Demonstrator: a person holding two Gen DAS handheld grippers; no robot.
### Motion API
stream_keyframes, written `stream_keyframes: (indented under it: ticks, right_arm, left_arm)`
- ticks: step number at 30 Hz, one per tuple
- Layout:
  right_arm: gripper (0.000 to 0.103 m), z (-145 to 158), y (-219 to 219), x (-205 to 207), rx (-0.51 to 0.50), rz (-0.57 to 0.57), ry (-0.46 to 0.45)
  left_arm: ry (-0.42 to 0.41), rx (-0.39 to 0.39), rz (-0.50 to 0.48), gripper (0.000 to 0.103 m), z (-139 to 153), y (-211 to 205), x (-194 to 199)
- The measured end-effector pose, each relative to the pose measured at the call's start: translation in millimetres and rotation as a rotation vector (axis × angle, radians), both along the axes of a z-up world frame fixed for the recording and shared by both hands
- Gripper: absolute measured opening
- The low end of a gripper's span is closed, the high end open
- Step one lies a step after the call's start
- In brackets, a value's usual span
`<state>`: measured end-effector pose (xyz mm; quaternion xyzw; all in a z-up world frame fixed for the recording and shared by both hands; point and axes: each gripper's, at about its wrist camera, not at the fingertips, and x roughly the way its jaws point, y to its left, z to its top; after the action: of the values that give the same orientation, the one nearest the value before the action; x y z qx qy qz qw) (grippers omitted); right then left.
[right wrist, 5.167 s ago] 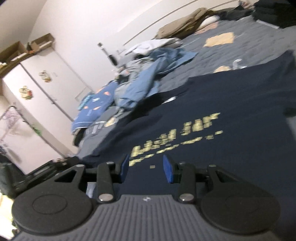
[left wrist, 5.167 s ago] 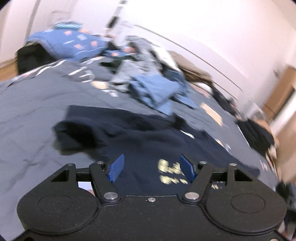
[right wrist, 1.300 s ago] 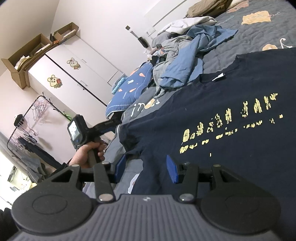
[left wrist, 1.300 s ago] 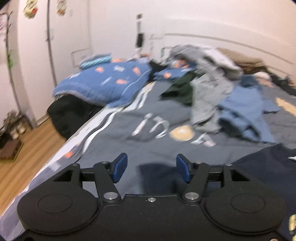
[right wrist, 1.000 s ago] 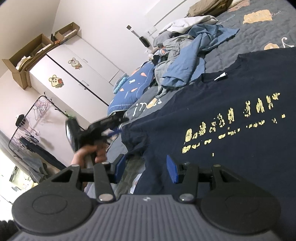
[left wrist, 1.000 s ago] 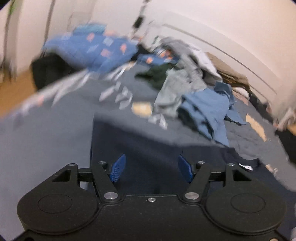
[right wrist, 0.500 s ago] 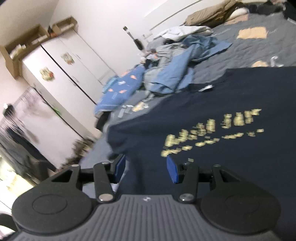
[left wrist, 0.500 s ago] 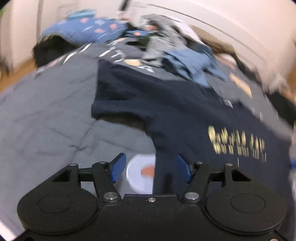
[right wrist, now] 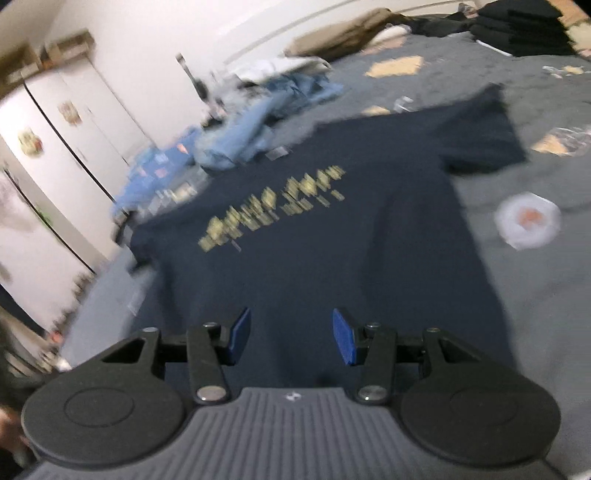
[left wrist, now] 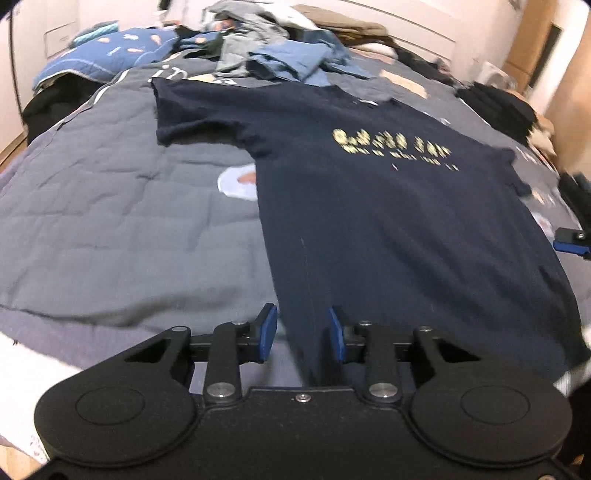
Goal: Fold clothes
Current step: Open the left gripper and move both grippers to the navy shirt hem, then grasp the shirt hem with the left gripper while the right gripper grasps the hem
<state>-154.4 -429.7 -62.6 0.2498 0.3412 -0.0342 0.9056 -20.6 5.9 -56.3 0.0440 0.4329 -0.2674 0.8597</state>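
On the grey bed [left wrist: 110,206], a navy T-shirt [left wrist: 388,206] with yellow lettering is spread flat, chest side up. At its bottom hem corner the left gripper [left wrist: 302,334] is seen closing, the cloth lying between the jaws, apparently not yet pinched. Over the same hem the right gripper [right wrist: 291,341] is held released, nothing grasped. Beyond the T-shirt's collar a heap of clothes [left wrist: 280,55] is piled.

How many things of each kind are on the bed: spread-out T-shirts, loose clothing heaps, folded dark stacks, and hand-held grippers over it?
Spread T-shirt: 1
Loose clothing heap: 1
Folded dark stack: 1
Hand-held grippers: 2, left and right
Total: 5
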Motion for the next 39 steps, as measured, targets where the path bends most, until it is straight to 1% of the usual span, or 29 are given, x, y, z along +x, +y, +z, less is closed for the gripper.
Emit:
stream_keyframes:
  ticks: [2,3,8,10,12,14,17,19,24,26,28,31,34,39]
  right_arm:
    - [0.048,-2.1,5.0,-12.6,-0.068,0.034,0.031]
    - [0.048,-2.6,6.0,-18.7,-0.079,0.04,0.035]
    - [0.048,-7.7,-0.2,-53.4,-0.035,-0.016,0.043]
    - [0.048,-11.6,-1.8,-65.7,-0.036,-0.038,0.057]
    - [0.048,-13.4,-5.3,-74.5,-0.047,-0.061,0.078]
    - [0.048,-14.6,-11.2,-82.4,-0.046,-0.085,0.095]
    - [0.048,-19.2,-22.1,-93.1,-0.026,-0.118,0.124]
    - [0.048,-23.7,-26.8,-96.7,-0.041,-0.129,0.151]
    - [0.048,-34.6,-31.5,-98.8,-0.047,-0.121,0.214]
    - [0.048,-37.4,-32.7,-100.8,-0.053,-0.125,0.238]
    - [0.048,-38.4,-36.2,-106.0,-0.049,-0.148,0.254]
    - [0.048,-41.0,-42.1,-113.0,-0.007,-0.172,0.292]
    - [0.048,-41.8,-41.4,-117.3,0.044,-0.155,0.331]
    - [0.048,-45.1,-39.0,-116.6,0.038,-0.156,0.428]
  left_arm:
    - [0.019,0.039,-0.043,0.031,-4.7,2.3,-11.0]
    - [0.033,0.061,-0.062,0.032,-7.5,3.1,-15.3]
    - [0.06,0.116,-0.117,0.034,-14.4,9.7,-30.2]
    - [0.07,0.134,-0.121,0.039,-17.6,10.5,-30.2]
    - [0.083,0.148,-0.132,0.046,-20.3,7.2,-28.1]
    - [0.091,0.151,-0.144,0.048,-22.1,4.4,-28.2]
    - [0.104,0.152,-0.157,0.048,-24.3,1.7,-28.5]
    - [0.111,0.164,-0.159,0.048,-26.5,-0.4,-28.1]
    - [0.137,0.217,-0.184,0.048,-32.5,-10.5,-30.5]
    - [0.159,0.249,-0.168,0.048,-38.0,-12.1,-28.1]
    - [0.177,0.257,-0.154,0.048,-40.6,-11.0,-25.0]
    - [0.185,0.254,-0.161,0.048,-41.7,-11.6,-24.6]
    - [0.187,0.271,-0.172,0.048,-44.4,-14.8,-23.6]
    - [0.186,0.289,-0.181,0.047,-47.3,-19.6,-23.7]
